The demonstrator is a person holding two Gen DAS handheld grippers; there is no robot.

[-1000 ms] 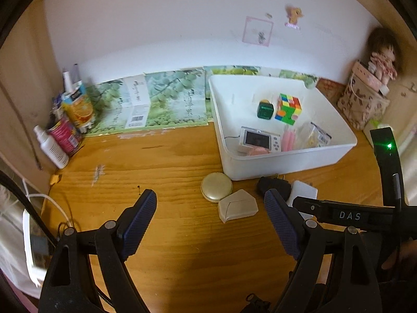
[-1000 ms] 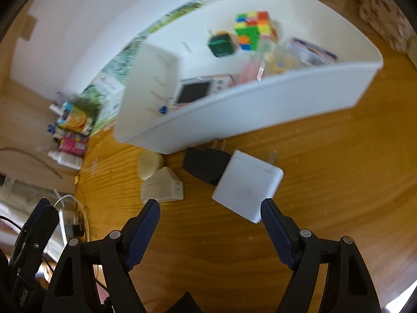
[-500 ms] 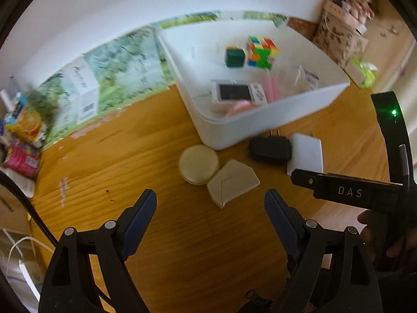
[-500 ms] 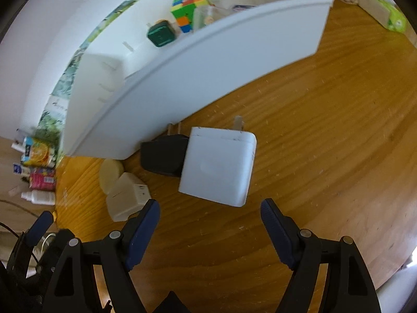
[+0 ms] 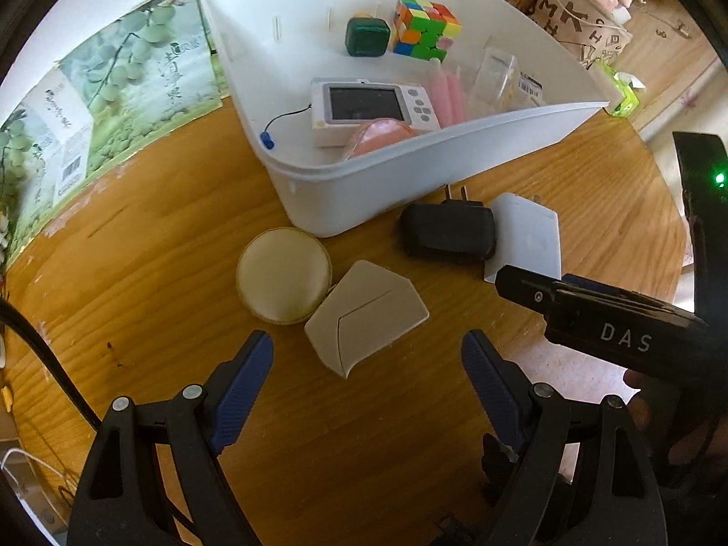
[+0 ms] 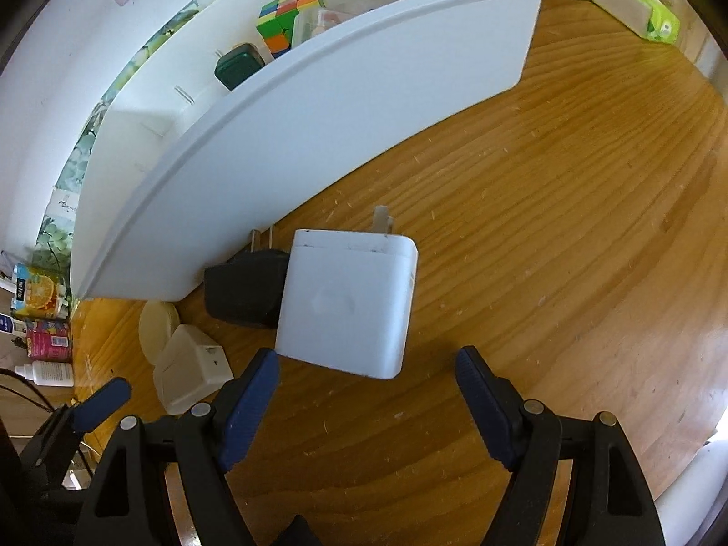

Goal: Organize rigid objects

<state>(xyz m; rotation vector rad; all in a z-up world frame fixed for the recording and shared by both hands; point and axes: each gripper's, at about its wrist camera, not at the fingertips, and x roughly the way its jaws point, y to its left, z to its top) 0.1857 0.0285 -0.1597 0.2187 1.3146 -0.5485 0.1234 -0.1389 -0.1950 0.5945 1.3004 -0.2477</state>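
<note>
A white bin on the wooden desk holds a Rubik's cube, a green box, a small camera and pink items. In front of it lie a round beige case, a beige angular piece, a black plug adapter and a white charger. My left gripper is open just before the beige piece. My right gripper is open, its fingers just short of the white charger, next to the black adapter.
Green-printed boxes stand along the back wall. Bottles and cartons stand at the desk's left end. A woven basket and a green tissue pack sit right of the bin. Cables hang at the left edge.
Both grippers have moved forward and down toward the desk: the left closer to the beige piece, the right closer to the white charger. Both stay open.
</note>
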